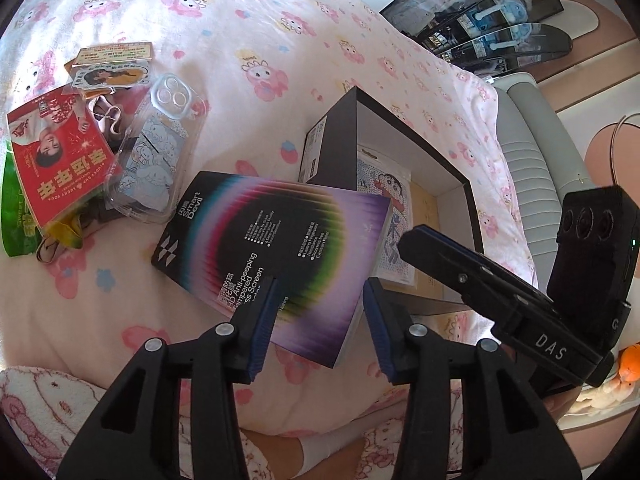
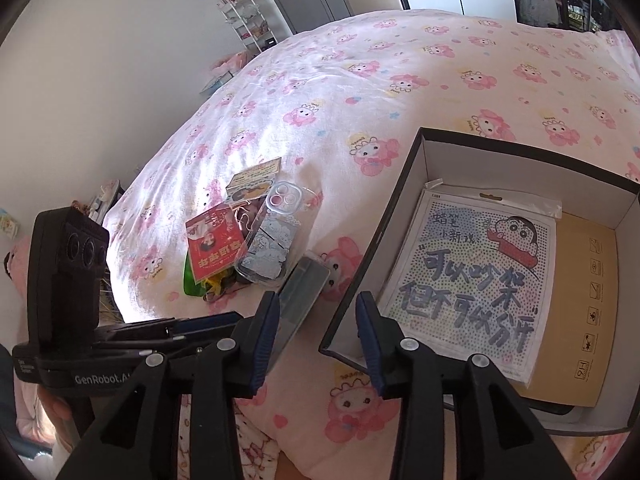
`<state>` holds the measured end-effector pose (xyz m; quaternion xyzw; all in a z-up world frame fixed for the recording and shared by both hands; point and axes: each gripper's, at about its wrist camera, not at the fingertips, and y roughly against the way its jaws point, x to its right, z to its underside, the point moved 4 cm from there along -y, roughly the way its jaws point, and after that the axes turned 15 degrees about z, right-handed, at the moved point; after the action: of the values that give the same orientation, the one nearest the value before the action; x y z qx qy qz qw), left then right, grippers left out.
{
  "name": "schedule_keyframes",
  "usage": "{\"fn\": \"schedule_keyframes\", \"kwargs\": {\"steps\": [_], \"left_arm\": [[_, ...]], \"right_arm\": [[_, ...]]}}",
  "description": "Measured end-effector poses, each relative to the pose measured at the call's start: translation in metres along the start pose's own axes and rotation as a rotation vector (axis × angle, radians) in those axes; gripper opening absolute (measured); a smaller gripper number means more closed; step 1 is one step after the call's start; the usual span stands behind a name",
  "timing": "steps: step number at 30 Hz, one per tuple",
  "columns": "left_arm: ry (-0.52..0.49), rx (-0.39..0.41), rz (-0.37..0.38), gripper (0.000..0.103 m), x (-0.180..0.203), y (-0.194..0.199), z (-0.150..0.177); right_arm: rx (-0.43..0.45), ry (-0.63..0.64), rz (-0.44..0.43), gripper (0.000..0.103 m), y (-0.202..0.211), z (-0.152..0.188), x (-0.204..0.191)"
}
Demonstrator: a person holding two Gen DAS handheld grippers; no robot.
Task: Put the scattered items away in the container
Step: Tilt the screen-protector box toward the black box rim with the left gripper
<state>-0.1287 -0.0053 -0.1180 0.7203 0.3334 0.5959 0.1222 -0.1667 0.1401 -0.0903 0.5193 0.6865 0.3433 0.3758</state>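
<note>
The left gripper [image 1: 320,320] stands part open over one screen-protector box [image 1: 276,256], pads clear of it; the right gripper [image 2: 318,328] is part open too, holding nothing. That box leans on the rim of the single container [image 2: 404,216]. One sheet [image 2: 472,280] lies inside, seen whole only from the right wrist. One heap [image 1: 92,152] waits leftward. The bedspread [image 2: 360,80] beyond is open.
</note>
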Motion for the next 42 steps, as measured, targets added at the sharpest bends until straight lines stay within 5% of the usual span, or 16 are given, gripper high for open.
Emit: {"fn": "schedule_keyframes", "kwargs": {"steps": [12,20,24,31,33,42], "left_arm": [[0.035,0.004,0.056,0.042,-0.012,0.001,0.007],[0.389,0.083,0.066,0.042,-0.086,0.009,0.031],[0.506,0.094,0.154,0.043,-0.105,-0.009,0.033],[0.464,0.109,0.142,0.041,-0.097,-0.02,0.012],[0.442,0.112,0.133,0.027,-0.097,-0.02,0.008],[0.402,0.084,0.127,0.029,-0.1,-0.02,0.012]], "right_arm": [[-0.077,-0.006,0.05,0.037,-0.042,0.0,0.001],[-0.079,-0.05,0.031,0.037,-0.053,-0.007,0.004],[-0.066,-0.046,0.038,0.034,-0.055,-0.007,0.001],[-0.054,-0.031,0.021,0.025,-0.041,0.003,-0.005],[-0.048,-0.013,0.025,0.024,-0.034,0.005,-0.006],[-0.025,0.04,0.097,0.027,-0.027,0.001,-0.008]]}}
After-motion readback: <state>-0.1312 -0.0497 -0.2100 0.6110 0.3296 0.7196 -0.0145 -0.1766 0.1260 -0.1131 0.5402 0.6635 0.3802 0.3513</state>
